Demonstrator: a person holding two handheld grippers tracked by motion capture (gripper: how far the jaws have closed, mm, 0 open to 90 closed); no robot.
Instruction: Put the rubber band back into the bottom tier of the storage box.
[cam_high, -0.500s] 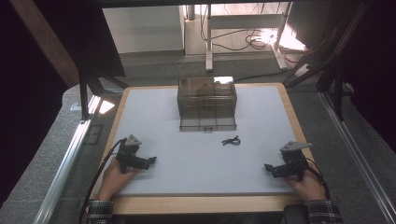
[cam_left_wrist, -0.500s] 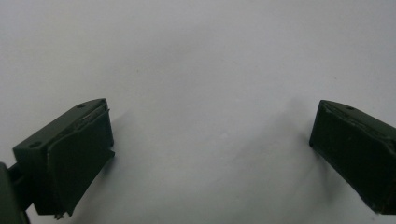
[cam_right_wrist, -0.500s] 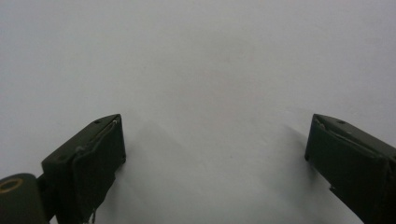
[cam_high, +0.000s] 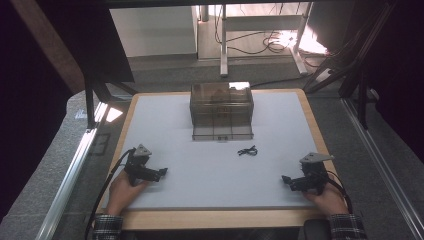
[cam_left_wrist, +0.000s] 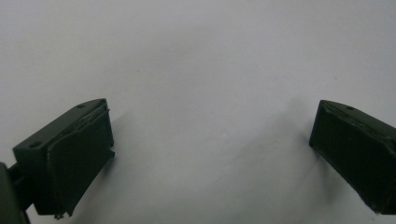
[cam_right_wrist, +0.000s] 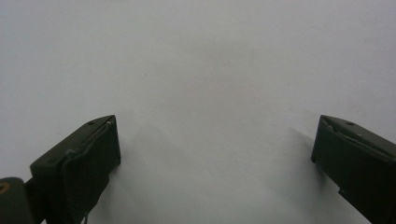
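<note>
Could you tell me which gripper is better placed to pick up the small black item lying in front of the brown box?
Probably the right gripper. The small black item lies right of the table's centre, nearer that gripper than the left gripper. Both rest open over bare white mat, holding nothing, so nearness decides it.

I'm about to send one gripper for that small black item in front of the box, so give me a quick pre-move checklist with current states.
1. Left gripper jaws wide apart, nothing between them: ok.
2. Right gripper jaws wide apart, nothing between them: ok.
3. Small black item lies loose on the white mat, apart from both grippers: ok.
4. Mat between each gripper and the item is bare: ok.
5. Item sits clear of the transparent box: ok.
6. What the item is: cannot tell, too small.
</note>
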